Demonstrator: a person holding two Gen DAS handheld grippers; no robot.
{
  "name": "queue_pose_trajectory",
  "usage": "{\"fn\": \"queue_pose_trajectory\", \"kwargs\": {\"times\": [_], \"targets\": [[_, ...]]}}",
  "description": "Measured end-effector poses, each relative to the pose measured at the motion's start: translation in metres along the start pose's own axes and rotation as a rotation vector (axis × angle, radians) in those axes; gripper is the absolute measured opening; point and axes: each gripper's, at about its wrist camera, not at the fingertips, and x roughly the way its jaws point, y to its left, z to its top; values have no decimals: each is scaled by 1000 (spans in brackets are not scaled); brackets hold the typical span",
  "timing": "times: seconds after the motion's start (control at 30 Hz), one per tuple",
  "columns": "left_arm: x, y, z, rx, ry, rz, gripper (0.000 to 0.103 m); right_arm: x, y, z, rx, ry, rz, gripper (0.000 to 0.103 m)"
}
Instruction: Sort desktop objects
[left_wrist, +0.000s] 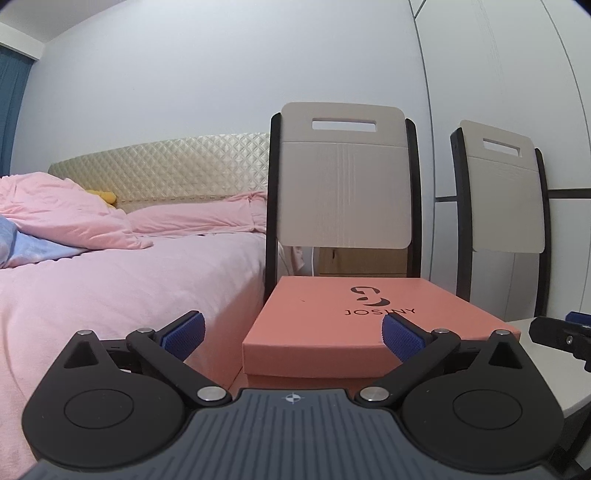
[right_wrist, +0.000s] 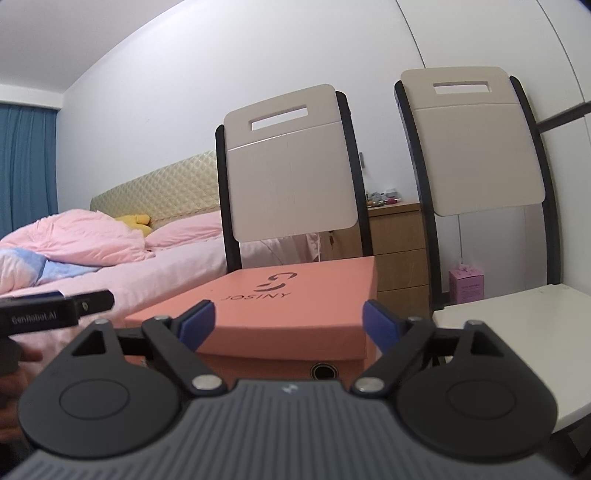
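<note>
A: Both grippers up and level, nothing carried. Left gripper (left_wrist: 291, 332) spread wide, blue pads (left_wrist: 184, 331) well apart, nothing between them. Right gripper (right_wrist: 288, 325) likewise released, jaws gaping, bare.

B: And the target? Salmon-pink shoebox (left_wrist: 354, 310) dead ahead at twelve o'clock from the left wrist, lid on, sitting on the seat of the nearer chair (left_wrist: 345, 177). Same box at twelve from the right wrist too, close in, a round finger hole (right_wrist: 324, 370) showing in its near end.

A: Second chair (right_wrist: 476, 147) off at two o'clock, white seat bare in what shows. Pink bed (left_wrist: 110, 280) out at nine.

B: No desktop items visible anywhere near the pads. Likely step, then: opening or shifting the box first.

A: Sensible way in: one gripper to each side of the lid, pads flat on the lid's skirt rather than its corners, squeezing evenly, lifting straight up so the base stays put. Cardboard, so a light pinch only; too hard and the skirt buckles.

B: Worth watching the chair back at twelve, close behind the box, little room to tip the lid rearward.

A: Writing? "JOSINY" printed in dark letters on the lid under a curled logo (right_wrist: 280, 282). "GenRobot.AI" legible on the left gripper's body at nine o'clock in the right view.

B: Small pink carton (right_wrist: 466, 284) on the floor at two o'clock, print too small to read.
</note>
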Motion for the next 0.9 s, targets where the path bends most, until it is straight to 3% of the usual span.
{"fn": "queue_pose_trajectory", "kwargs": {"times": [0.17,0.9], "targets": [[1,2,-2,2,12,-2,103,-3,5,-3,-9,-15,-13,103],[6,0,-7,8,18,43,103,1,4,-5,-3,6,-34,103]]}}
